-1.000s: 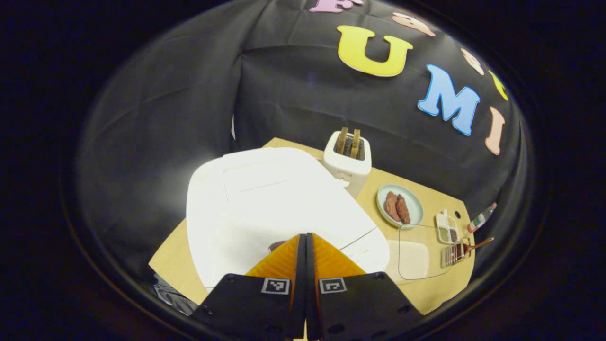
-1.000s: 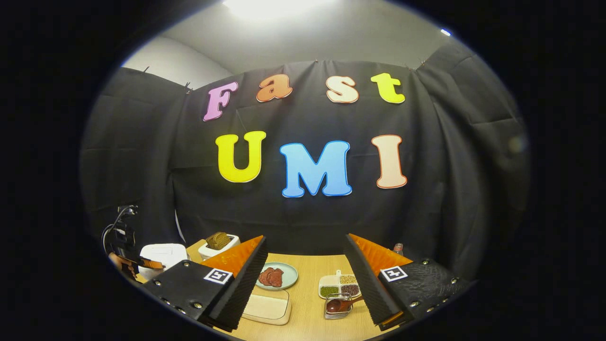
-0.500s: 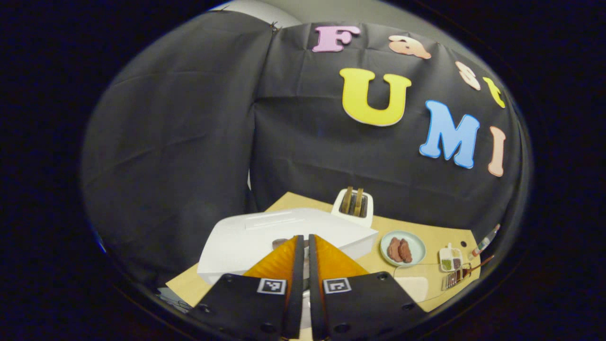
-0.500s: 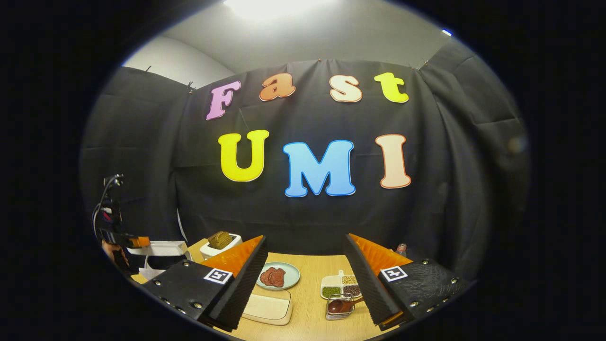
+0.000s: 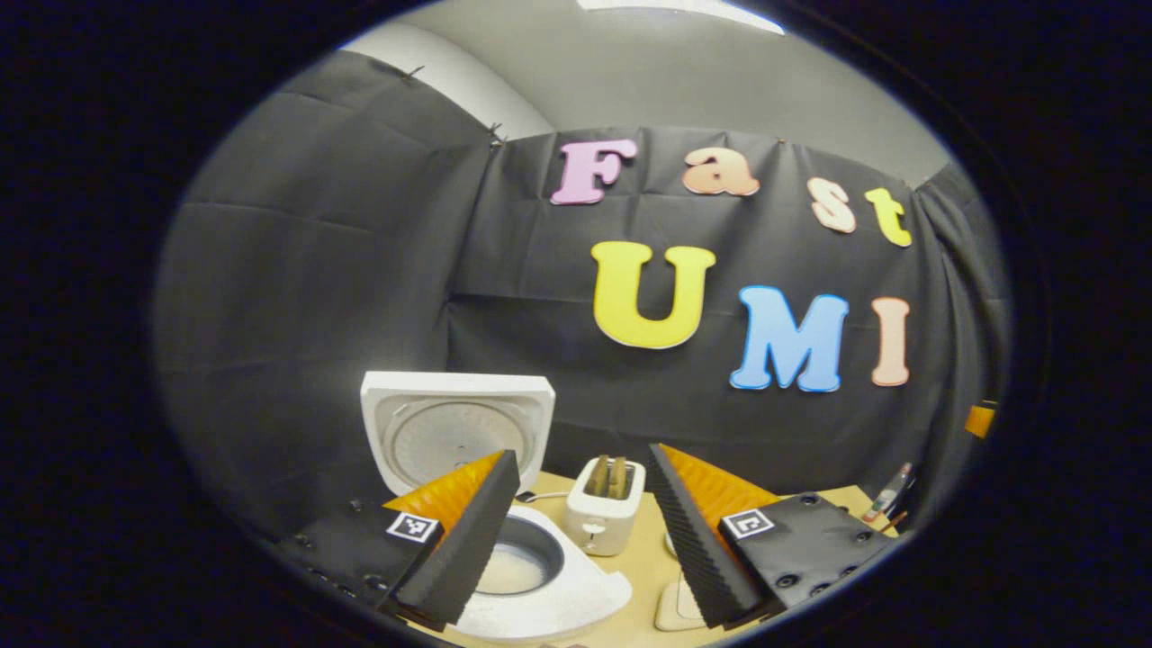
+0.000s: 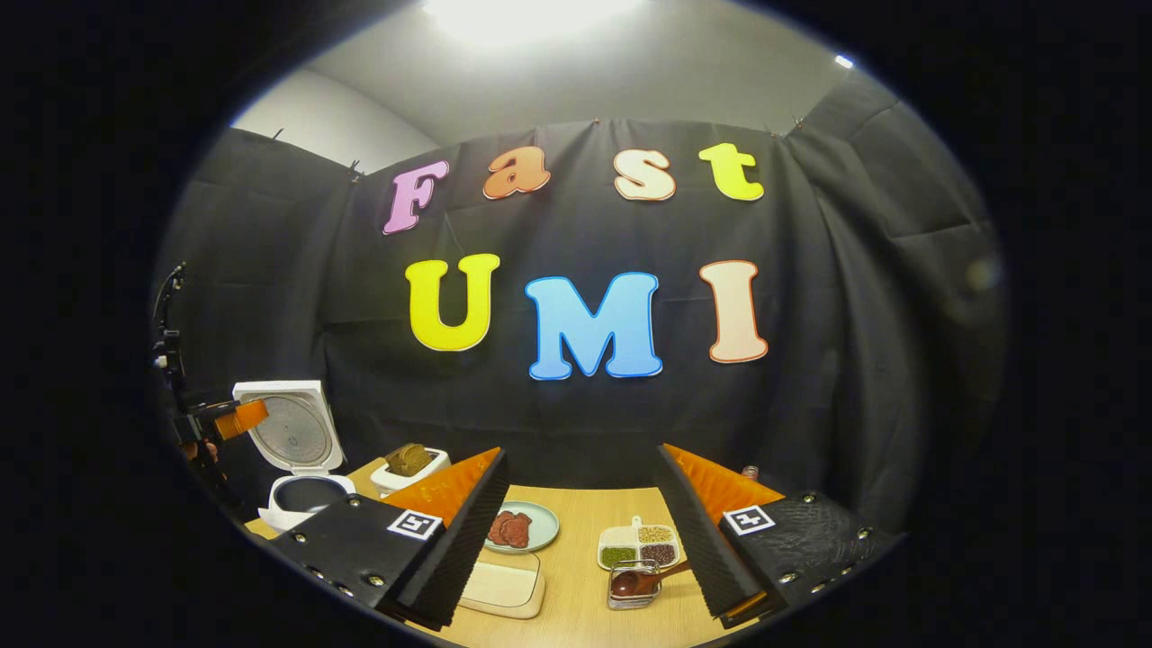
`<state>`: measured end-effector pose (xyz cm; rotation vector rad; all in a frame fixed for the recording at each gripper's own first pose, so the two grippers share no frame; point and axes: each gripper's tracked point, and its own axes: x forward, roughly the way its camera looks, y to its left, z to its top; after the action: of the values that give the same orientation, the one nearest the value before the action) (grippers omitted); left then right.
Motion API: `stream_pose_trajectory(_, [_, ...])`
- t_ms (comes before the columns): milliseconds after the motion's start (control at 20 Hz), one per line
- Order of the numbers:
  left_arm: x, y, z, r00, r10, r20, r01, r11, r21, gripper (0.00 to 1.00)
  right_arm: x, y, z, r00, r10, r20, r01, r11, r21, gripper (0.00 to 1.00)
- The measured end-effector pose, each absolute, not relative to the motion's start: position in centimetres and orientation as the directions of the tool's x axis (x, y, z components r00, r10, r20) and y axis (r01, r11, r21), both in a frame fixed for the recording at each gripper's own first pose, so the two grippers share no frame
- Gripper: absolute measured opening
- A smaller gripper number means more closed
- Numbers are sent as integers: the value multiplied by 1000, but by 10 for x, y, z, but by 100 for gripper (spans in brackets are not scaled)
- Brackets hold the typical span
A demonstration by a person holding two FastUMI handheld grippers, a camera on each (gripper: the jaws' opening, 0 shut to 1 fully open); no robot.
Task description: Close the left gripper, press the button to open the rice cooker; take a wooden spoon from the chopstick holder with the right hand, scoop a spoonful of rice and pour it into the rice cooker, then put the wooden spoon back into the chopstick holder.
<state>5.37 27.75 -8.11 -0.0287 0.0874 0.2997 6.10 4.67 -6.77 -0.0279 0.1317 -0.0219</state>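
Left gripper view: left gripper (image 5: pixel 576 540) jaws wide apart, nothing between them, hanging above the table (image 5: pixel 643 567). Rice cooker (image 5: pixel 531 585) sits near left, lid (image 5: pixel 457 430) standing upright, inner pot (image 5: pixel 515 565) exposed with a pale layer at the bottom. Toaster (image 5: pixel 605 517) just right of the cooker, two slices in its slots.

Right gripper view: right gripper (image 6: pixel 580 531) jaws also spread wide, empty, above the near table edge. Wooden spoon (image 6: pixel 643 578) lies in the clear chopstick holder (image 6: pixel 630 585), bowl end in the holder, handle slanting up to the right toward the right finger. Divided tray of beans and grains (image 6: pixel 641 544) just behind the holder. Plate with two brown meat pieces (image 6: pixel 520 526) left of that tray, pale cutting board (image 6: pixel 504 583) nearer. Bottle (image 6: pixel 749 472) at far right. Left gripper (image 6: pixel 229 418) visible far left, beside the open lid.
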Motion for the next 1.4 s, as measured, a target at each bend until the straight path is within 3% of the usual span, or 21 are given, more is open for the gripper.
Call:
stream_pose_trajectory(350, [60, 203, -76, 980, 174, -93, -175, 984, -9, 100, 59, 27, -74, 990, -59, -128, 56, 998, -30, 98])
stream_pose_trajectory(800, [59, 149, -58, 997, 45, -58, -46, 999, -15, 96, 67, -42, -95, 976, -181, -118, 181, 983, -11, 98])
stream_pose_trajectory(850, [57, 145, -58, 998, 38, -58, -39, 999, -19, 100, 69, -49, -100, 975, -189, -117, 189, 982, -13, 98])
stream_pose_trajectory(1000, [55, 133, -59, 998, 28, -63, -28, 1000, 5, 96, 82, -67, -125, 972, -194, -136, 192, 981, -26, 98])
stream_pose_trajectory(1400, [47, 126, -61, 996, 32, -89, -30, 999, 24, 98, 110, -99, -211, 961, -166, -222, 179, 983, 37, 98])
